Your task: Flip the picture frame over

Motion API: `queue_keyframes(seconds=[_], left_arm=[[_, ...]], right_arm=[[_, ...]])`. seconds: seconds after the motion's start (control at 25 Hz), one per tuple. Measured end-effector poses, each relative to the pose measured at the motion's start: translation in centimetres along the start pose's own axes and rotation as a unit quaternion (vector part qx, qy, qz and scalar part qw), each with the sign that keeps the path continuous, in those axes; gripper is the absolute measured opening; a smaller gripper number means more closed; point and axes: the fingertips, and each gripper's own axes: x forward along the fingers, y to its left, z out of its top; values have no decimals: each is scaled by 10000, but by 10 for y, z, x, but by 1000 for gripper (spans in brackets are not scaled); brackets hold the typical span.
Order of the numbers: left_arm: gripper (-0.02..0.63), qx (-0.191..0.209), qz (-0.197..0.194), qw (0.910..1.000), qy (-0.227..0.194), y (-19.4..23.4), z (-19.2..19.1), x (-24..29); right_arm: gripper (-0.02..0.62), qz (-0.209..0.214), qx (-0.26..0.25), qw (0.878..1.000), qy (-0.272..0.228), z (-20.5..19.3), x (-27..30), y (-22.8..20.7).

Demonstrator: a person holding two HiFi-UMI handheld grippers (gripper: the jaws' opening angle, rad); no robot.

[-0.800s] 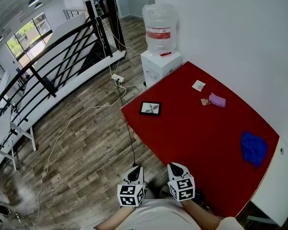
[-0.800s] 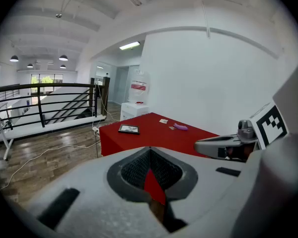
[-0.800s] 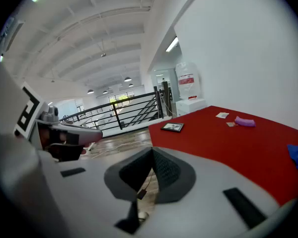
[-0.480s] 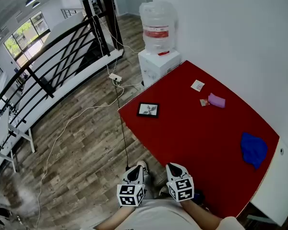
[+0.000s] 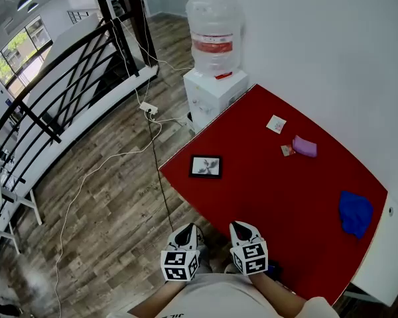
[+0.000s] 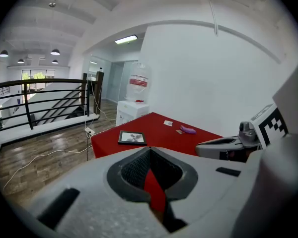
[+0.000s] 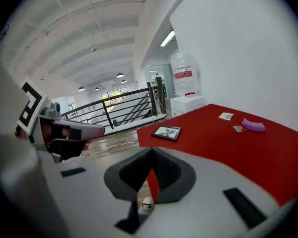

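Observation:
A small black picture frame (image 5: 205,166) lies picture side up near the left corner of the red table (image 5: 272,197). The left gripper view shows the same frame (image 6: 132,138) ahead on the table, and it also appears in the right gripper view (image 7: 166,132). My left gripper (image 5: 187,230) and right gripper (image 5: 239,227) are held side by side close to my body, well short of the frame. Both point towards the table. Each has its jaws shut with nothing between them.
A water dispenser (image 5: 215,52) stands by the table's far corner. On the table lie a white card (image 5: 275,124), a purple object (image 5: 304,147) and a blue cloth (image 5: 355,213). A black railing (image 5: 53,85) and cables with a power strip (image 5: 147,108) are to the left.
The table and frame have shifted slightly lower in the head view. Both grippers stay close to my body, shut as before.

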Motion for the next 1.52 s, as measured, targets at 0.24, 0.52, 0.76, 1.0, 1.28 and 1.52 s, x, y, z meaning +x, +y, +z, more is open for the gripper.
queue_keyframes(seconds=[0.24,0.52,0.76,1.0,1.28,1.52], left_arm=[[6,220,-284,9993,71,54,44,49],[6,345,-631,9973,163,82,72,81],[6,352,-733,9964,230,85,81,102],[6,248,-643,9974,207,86,92,123],[6,205,-600,9976,291,82,96,141],[6,143,-518,9978,387,82,95,160]], right_arm=[[5,-296,153,9994,-40,44,63,-4],[5,-629,161,9979,-51,73,100,-5],[5,-722,105,9973,11,86,113,-17],[5,-696,-31,9975,70,98,123,-35],[5,-715,41,9974,123,102,131,-57],[5,-661,61,9976,193,98,145,-67]])
